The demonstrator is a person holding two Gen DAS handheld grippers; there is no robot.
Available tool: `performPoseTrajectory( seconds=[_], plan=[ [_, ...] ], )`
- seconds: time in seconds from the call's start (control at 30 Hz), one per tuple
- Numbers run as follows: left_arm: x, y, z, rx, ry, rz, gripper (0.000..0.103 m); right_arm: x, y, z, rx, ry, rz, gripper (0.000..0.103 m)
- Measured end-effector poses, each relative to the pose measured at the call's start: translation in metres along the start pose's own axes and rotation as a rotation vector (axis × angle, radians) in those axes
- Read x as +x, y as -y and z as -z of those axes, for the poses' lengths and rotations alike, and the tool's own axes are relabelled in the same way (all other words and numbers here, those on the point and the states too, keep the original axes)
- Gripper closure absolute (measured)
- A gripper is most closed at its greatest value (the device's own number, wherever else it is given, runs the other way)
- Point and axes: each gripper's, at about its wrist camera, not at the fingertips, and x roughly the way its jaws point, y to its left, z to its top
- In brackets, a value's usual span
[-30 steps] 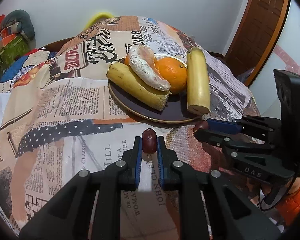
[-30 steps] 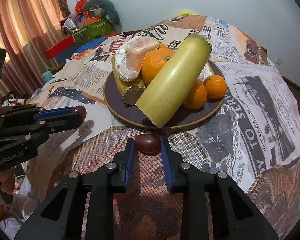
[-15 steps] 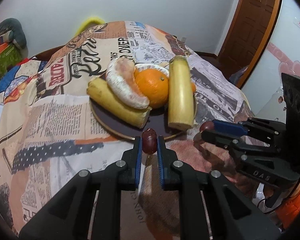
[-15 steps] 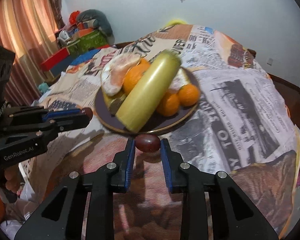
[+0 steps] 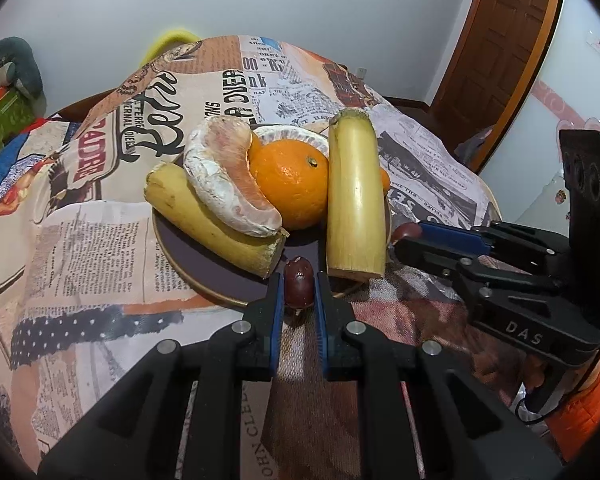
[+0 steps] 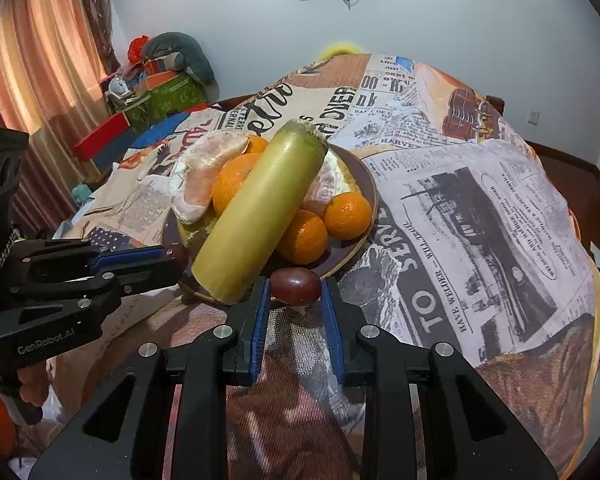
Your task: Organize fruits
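A dark brown plate (image 5: 204,270) (image 6: 362,184) on the table holds two yellow cane pieces (image 5: 354,196) (image 6: 260,216), a peeled pomelo wedge (image 5: 228,184) (image 6: 204,176) and oranges (image 5: 294,180) (image 6: 348,216). My left gripper (image 5: 299,290) is shut on a small dark red date (image 5: 299,286), held over the plate's near rim between the two cane pieces. My right gripper (image 6: 295,286) is shut on another dark red date (image 6: 295,285) just in front of the plate's near edge. Each gripper shows in the other's view, the right gripper (image 5: 406,236) and the left gripper (image 6: 176,256).
The table wears a newspaper-print cloth (image 5: 100,248) (image 6: 480,208). Boxes and a plush toy (image 6: 160,76) are piled at the back left near a curtain (image 6: 32,76). A wooden door (image 5: 504,52) stands at the right. A hand (image 6: 32,392) holds the left gripper's handle.
Both grippers have moved toward the plate with their dates; the plate and fruit now sit closer and lower in both views. The grips are unchanged.
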Motion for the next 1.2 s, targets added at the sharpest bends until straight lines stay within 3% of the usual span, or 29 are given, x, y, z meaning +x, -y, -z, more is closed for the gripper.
performPoseTrajectory(
  seconds=[0.63,0.77,0.97,1.2],
  plan=[
    [0.015,-0.005,-0.003,-0.011,-0.037,0.014,0.089,0.014,0.003,-0.007,-0.012,-0.028,-0.020,0.079],
    [0.010,-0.007,-0.002,-0.015,-0.030,0.003,0.089,0.013,0.003,-0.007,-0.020,-0.031,-0.008,0.074],
    [-0.012,-0.010,-0.004,-0.023,0.012,-0.023,0.089,-0.005,0.004,-0.010,-0.011,-0.001,0.004,0.074],
    [-0.071,-0.002,-0.014,-0.009,0.148,-0.063,0.089,-0.057,-0.006,-0.022,-0.031,0.109,0.016,0.074]
  ],
)
